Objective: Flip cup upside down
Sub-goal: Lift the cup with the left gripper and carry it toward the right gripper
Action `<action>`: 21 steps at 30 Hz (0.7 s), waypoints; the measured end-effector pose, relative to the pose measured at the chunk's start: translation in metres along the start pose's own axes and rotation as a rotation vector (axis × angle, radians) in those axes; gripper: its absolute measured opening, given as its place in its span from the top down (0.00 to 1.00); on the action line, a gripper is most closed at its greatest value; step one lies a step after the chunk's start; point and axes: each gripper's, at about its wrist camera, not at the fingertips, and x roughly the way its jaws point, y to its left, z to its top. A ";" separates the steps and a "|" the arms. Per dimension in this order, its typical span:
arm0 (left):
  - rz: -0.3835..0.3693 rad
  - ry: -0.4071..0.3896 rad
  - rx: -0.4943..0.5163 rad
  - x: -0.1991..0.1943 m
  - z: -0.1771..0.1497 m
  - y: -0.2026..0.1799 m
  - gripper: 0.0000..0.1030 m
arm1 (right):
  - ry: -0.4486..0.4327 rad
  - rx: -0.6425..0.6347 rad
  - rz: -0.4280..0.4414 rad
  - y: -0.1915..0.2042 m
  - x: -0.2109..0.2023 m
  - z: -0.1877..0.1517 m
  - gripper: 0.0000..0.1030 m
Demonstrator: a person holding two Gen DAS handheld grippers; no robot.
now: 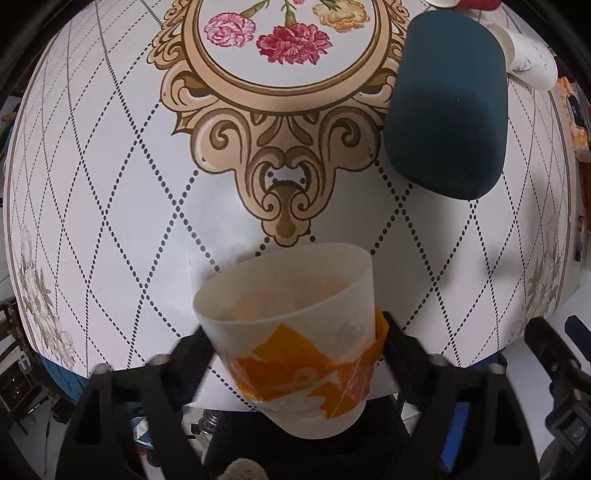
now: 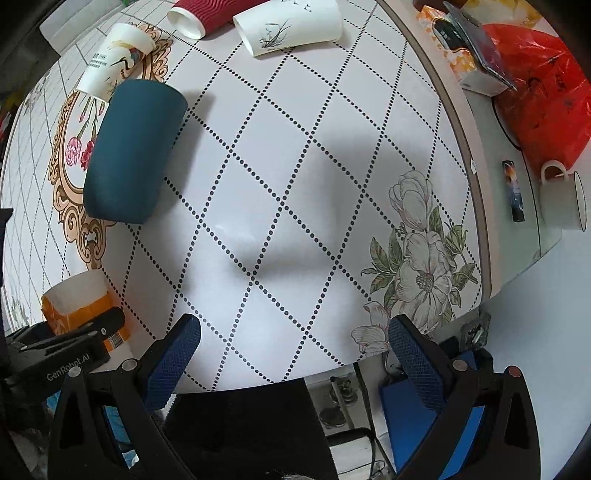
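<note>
My left gripper (image 1: 295, 354) is shut on an orange-and-white paper cup (image 1: 291, 332) and holds it above the table's near edge, mouth facing up and away. The same cup (image 2: 79, 308) shows at the lower left of the right wrist view, clamped in the left gripper (image 2: 85, 332). My right gripper (image 2: 295, 354) is open and empty over the patterned tablecloth (image 2: 295, 184), its blue pads (image 2: 177, 354) wide apart.
A dark teal cup (image 1: 448, 107) lies on its side to the right of the floral medallion; it also shows in the right wrist view (image 2: 133, 151). White printed cups (image 2: 118, 59) (image 2: 295, 26) and a red ribbed cup (image 2: 207, 14) lie at the back. A red bag (image 2: 543, 88), a mug (image 2: 565, 199) and boxes stand beyond the table's right edge.
</note>
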 end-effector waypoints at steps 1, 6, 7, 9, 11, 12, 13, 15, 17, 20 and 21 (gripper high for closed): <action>-0.002 -0.001 0.002 0.001 -0.001 0.000 0.10 | 0.001 0.003 0.001 -0.001 0.000 -0.001 0.00; -0.019 -0.013 -0.007 0.001 0.000 0.003 0.10 | 0.008 0.016 0.003 -0.001 0.002 0.007 0.00; -0.023 -0.018 -0.011 0.000 0.000 0.005 0.10 | 0.009 0.018 0.003 0.001 0.001 0.007 0.00; -0.039 -0.024 -0.029 -0.006 -0.002 0.008 0.10 | 0.010 0.019 0.004 0.001 0.001 0.006 0.00; -0.054 -0.037 -0.038 -0.011 -0.003 0.011 0.10 | 0.010 0.020 0.006 0.003 -0.003 0.006 0.00; -0.057 -0.047 -0.041 -0.016 -0.004 0.012 0.10 | 0.009 0.022 0.009 0.003 -0.005 0.006 0.00; -0.058 -0.061 -0.042 -0.023 -0.005 0.016 0.10 | 0.009 0.024 0.013 0.004 -0.007 0.006 0.00; -0.079 -0.087 -0.053 -0.036 -0.008 0.023 0.10 | 0.009 0.028 0.031 0.004 -0.012 0.005 0.00; -0.108 -0.116 -0.081 -0.052 -0.012 0.035 0.10 | 0.008 0.027 0.060 0.005 -0.019 0.004 0.00; -0.101 -0.170 -0.120 -0.075 -0.022 0.055 0.10 | 0.011 0.009 0.106 0.012 -0.031 -0.002 0.00; -0.091 -0.185 -0.129 -0.081 -0.025 0.062 0.10 | 0.011 -0.005 0.117 0.016 -0.036 -0.004 0.00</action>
